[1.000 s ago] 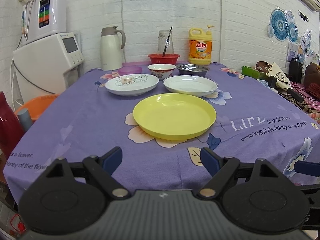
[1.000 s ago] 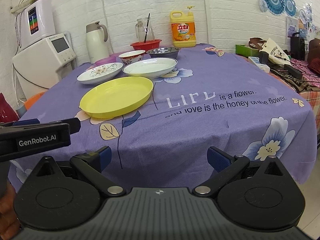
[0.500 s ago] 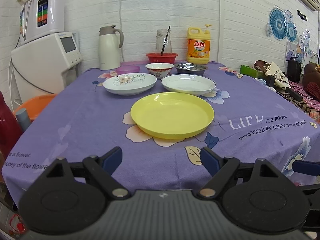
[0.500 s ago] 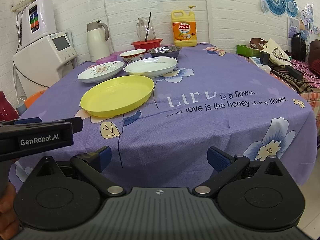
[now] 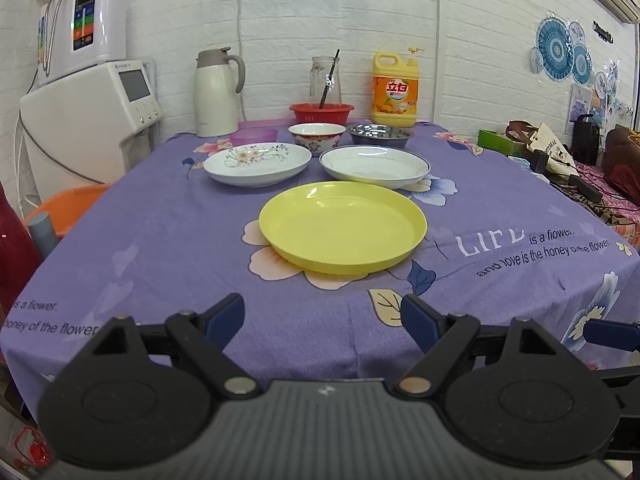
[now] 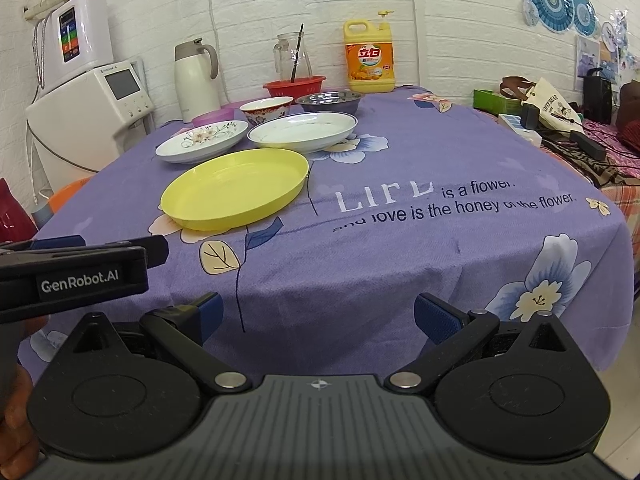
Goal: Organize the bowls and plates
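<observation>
A yellow plate (image 5: 342, 226) (image 6: 236, 188) lies nearest on the purple tablecloth. Behind it sit a floral white plate (image 5: 257, 162) (image 6: 202, 145) on the left and a blue-rimmed white plate (image 5: 374, 166) (image 6: 303, 132) on the right. Farther back stand a patterned bowl (image 5: 317, 138) (image 6: 267, 109), a steel bowl (image 5: 379, 135) (image 6: 330, 102) and a small purple bowl (image 5: 254, 136) (image 6: 212, 119). My left gripper (image 5: 322, 320) hovers open before the table's near edge, nothing between its fingers. My right gripper (image 6: 318, 318) is open and empty too, to the right of the left one.
At the table's far edge stand a white kettle (image 5: 216, 94), a red basket (image 5: 322, 113) holding a glass jug, and a yellow detergent bottle (image 5: 395, 90). A white appliance (image 5: 90, 120) stands left of the table. Cluttered bags and cables (image 5: 560, 164) lie to the right.
</observation>
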A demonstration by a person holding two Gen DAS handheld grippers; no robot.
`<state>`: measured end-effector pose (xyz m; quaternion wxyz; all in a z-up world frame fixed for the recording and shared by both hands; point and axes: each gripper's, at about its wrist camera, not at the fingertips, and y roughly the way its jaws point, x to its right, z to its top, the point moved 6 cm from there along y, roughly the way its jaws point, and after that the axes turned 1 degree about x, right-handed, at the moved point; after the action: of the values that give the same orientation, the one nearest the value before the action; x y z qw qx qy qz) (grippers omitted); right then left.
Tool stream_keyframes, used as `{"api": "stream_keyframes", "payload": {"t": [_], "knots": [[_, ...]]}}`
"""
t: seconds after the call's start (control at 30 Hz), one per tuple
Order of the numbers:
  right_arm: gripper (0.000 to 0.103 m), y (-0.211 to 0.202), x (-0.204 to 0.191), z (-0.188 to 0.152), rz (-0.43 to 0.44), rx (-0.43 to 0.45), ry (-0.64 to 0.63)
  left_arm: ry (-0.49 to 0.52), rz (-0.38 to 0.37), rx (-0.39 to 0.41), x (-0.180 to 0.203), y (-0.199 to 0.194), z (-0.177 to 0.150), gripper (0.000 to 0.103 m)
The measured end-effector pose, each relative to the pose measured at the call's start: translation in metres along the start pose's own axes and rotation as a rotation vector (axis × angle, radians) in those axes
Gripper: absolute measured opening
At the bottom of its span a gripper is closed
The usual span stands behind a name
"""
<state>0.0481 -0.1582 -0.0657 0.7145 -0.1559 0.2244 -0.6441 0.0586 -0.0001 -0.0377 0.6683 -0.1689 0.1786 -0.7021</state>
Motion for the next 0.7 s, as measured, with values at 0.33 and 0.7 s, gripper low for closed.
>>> {"api": "stream_keyframes", "payload": {"t": [0.33, 0.7], "knots": [[0.103, -0.001, 0.010, 0.005, 0.010, 0.050, 0.059, -0.056, 0.007, -0.013, -0.023, 0.019, 0.005, 0.083], [0.103, 0.024, 0.004, 0.010, 0.025, -0.011, 0.034, -0.123, 0.030, -0.041, -0.060, 0.051, 0.022, 0.083]]}}
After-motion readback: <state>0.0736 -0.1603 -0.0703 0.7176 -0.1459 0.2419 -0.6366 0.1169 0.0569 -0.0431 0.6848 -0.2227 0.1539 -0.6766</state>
